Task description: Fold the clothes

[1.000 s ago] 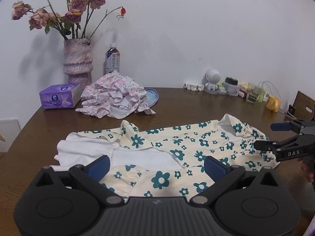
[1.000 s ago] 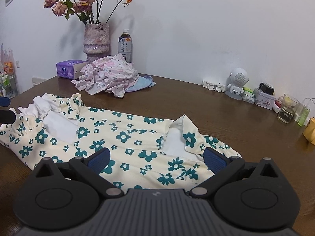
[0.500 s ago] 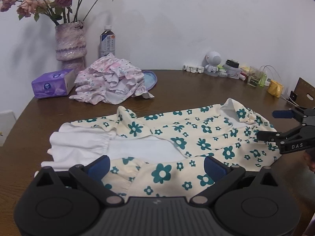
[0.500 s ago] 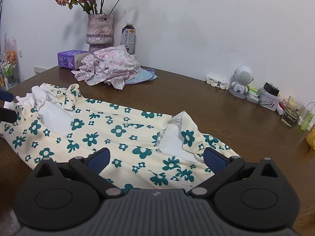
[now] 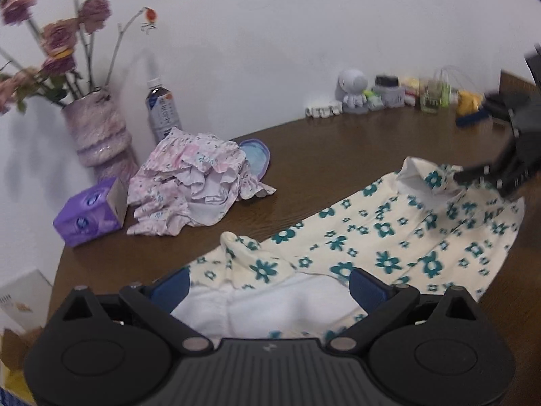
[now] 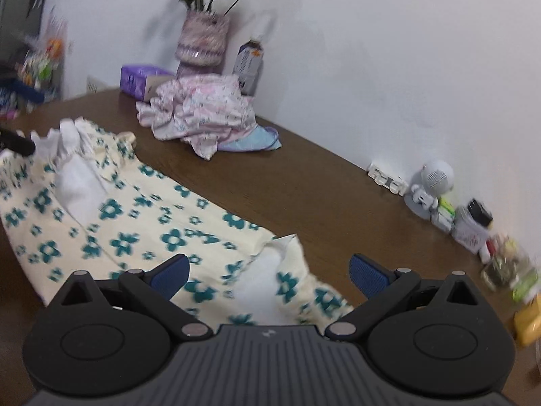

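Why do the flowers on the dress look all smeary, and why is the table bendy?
Right wrist view: the camera is moving, so the flower-print dress and the jars smear. Left wrist view: milder blur, worst on the right gripper. Both views: the fisheye lens curves the table.

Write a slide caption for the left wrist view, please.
Open left gripper over the flowered cream garment spread on a brown table.

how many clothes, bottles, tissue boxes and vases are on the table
clothes: 2, the green-flowered garment and the pink pile
bottles: 1
tissue boxes: 1
vases: 1
total: 5
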